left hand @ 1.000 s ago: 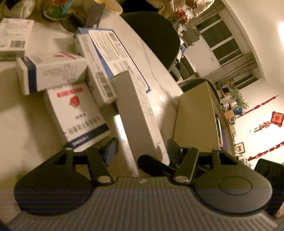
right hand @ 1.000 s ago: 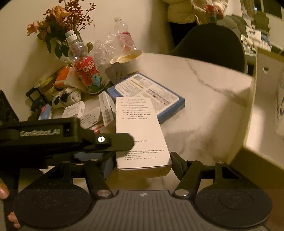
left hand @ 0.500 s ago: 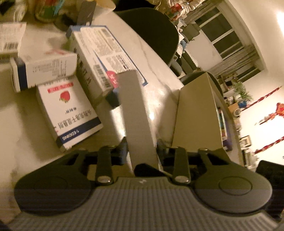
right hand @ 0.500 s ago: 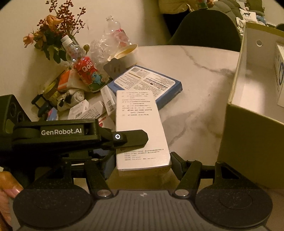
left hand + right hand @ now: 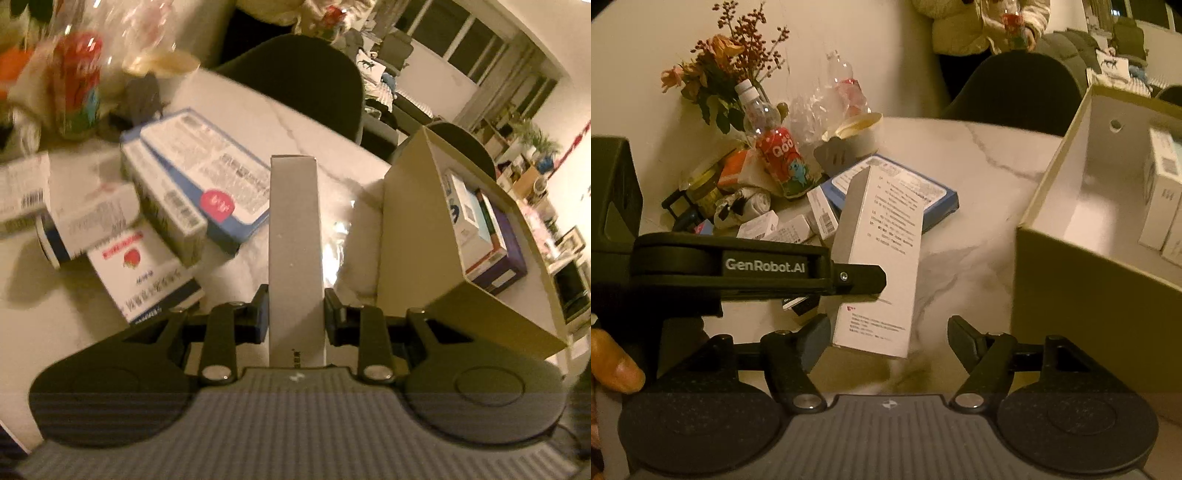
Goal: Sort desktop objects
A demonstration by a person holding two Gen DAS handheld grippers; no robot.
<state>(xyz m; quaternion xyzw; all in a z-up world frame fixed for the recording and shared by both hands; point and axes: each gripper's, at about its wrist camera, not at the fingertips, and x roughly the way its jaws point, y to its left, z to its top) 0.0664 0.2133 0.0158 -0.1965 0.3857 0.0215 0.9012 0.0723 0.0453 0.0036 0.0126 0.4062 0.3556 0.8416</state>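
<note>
Box (image 5: pixel 293 236) now lifted, left gripper (image 5: pixel 295 317) clamped.

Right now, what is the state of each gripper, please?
Left gripper: shut on the tall white box.
Right gripper: jaws opening, holding nothing.

- The long box (image 5: pixel 293 236) stands between the left gripper's (image 5: pixel 295 314) pads, above the table (image 5: pixel 332 122).
- Left of it lies a pile of small boxes (image 5: pixel 147 266), with a flat box (image 5: pixel 218 184) behind them.
- Far left stand a bottle (image 5: pixel 781 162) and flowers (image 5: pixel 727 74).
- At right sits an open carton (image 5: pixel 410 236) with boxes inside.
- A chair (image 5: pixel 303 74) stands beyond the table.
</note>
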